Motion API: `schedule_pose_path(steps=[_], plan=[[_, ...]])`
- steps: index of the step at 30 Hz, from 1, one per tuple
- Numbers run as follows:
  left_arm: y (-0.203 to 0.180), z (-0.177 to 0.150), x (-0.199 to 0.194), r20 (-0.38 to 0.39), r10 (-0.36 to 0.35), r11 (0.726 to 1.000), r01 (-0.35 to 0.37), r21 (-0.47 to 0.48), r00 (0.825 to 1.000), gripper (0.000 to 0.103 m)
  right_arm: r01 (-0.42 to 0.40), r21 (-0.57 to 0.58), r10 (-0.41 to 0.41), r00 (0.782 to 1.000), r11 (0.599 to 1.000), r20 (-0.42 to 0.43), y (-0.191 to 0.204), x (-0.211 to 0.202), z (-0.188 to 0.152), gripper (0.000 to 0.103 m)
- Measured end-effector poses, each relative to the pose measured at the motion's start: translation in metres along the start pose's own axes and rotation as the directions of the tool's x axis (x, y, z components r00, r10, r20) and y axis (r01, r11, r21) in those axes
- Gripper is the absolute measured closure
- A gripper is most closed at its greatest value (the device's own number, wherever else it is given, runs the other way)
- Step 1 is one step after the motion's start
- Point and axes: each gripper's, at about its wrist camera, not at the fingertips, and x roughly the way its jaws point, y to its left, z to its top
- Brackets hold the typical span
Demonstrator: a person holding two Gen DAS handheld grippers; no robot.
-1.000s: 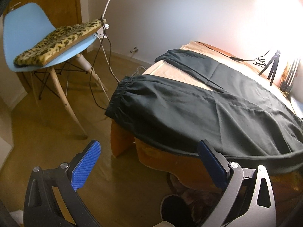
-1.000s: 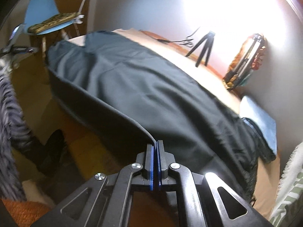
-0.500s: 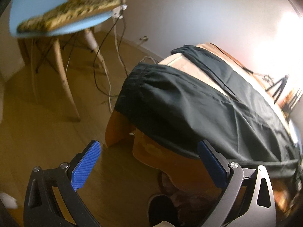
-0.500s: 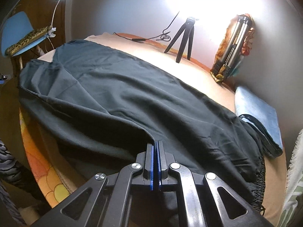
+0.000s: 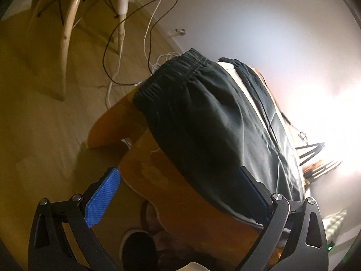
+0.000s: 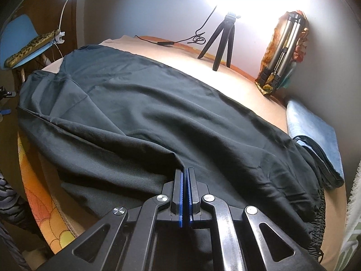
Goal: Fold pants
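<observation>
My right hand-held gripper (image 6: pixel 185 176) pinches a fold of the black pants (image 6: pixel 158 117), which lie spread across the bed (image 6: pixel 237 76). My left hand-held gripper (image 5: pixel 180 189) gapes wide and empty beside the overhanging pants edge.

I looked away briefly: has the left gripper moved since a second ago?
Yes. The left gripper has come lower and nearer the pants; the chair has slid up the view.

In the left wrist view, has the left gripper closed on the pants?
No, the left gripper is wide open, its blue pads far apart, with the pants only lying ahead.
</observation>
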Motion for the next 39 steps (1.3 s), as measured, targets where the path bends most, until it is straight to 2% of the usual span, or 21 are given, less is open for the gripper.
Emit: schedule_pose_path(steps=[3,5,8,10,12,13,15,16,18,19,22,26,29,32,39], plan=[[0.011,0.0,0.006,0.022,-0.073,0.992,0.075,-0.1,0.997,0.002,0.0,0.001,0.0,1.0,1.0,0.0,0.001,0.002,0.001,0.102],[0.015,0.0,0.01,0.043,-0.091,0.985,0.096,-0.144,0.995,0.002,0.0,0.0,0.0,1.0,1.0,-0.001,0.001,0.002,0.001,0.102],[0.015,-0.002,0.015,0.061,-0.098,0.984,0.106,-0.146,0.993,0.003,-0.001,0.001,0.001,1.0,1.0,0.001,0.001,0.002,0.001,0.102],[0.014,-0.003,0.018,0.064,-0.088,0.985,0.097,-0.144,0.994,0.01,-0.003,0.004,0.003,1.0,1.0,0.003,0.001,0.002,0.002,0.102],[0.015,-0.004,0.021,0.06,-0.094,0.982,0.103,-0.16,0.994,0.028,-0.003,0.004,0.003,1.0,1.0,0.004,0.001,0.002,0.002,0.102],[0.018,-0.004,0.022,0.061,-0.102,0.979,0.111,-0.169,0.993,0.034,-0.002,0.004,0.002,1.0,1.0,0.004,0.001,0.002,0.002,0.102],[0.019,-0.004,0.021,0.064,-0.113,0.976,0.123,-0.178,0.992,0.061,0.0,0.002,0.0,1.0,1.0,0.006,0.001,0.002,0.002,0.102],[0.019,-0.004,0.02,0.068,-0.112,0.976,0.122,-0.178,0.991,0.068,0.001,0.002,-0.001,1.0,1.0,0.007,0.001,0.002,0.002,0.102],[0.017,-0.004,0.015,0.081,-0.104,0.978,0.117,-0.171,0.991,0.094,0.003,-0.001,-0.003,1.0,1.0,0.012,0.001,0.0,0.002,0.102],[0.016,-0.003,0.012,0.09,-0.105,0.979,0.119,-0.168,0.99,0.097,0.004,-0.003,-0.004,1.0,1.0,0.014,0.001,-0.001,0.002,0.102],[0.008,-0.001,0.0,0.129,-0.111,0.983,0.128,-0.133,0.985,0.098,0.006,-0.002,-0.006,1.0,1.0,0.025,0.0,-0.005,0.003,0.102],[0.009,0.003,-0.007,0.132,-0.102,0.984,0.12,-0.134,0.986,0.098,0.01,-0.002,-0.01,0.999,1.0,0.041,-0.001,-0.01,0.003,0.102],[0.008,0.002,-0.011,0.15,-0.085,0.99,0.1,-0.098,0.985,0.098,0.013,-0.002,-0.013,0.999,1.0,0.045,0.0,-0.012,0.002,0.102],[0.007,0.0,-0.012,0.147,-0.089,0.992,0.101,-0.078,0.985,0.099,0.016,-0.001,-0.016,0.999,1.0,0.05,0.0,-0.013,0.002,0.102],[0.014,0.0,0.0,0.115,-0.139,0.983,0.151,-0.107,0.984,0.099,0.018,0.0,-0.018,0.999,1.0,0.052,0.001,-0.014,0.002,0.102]])
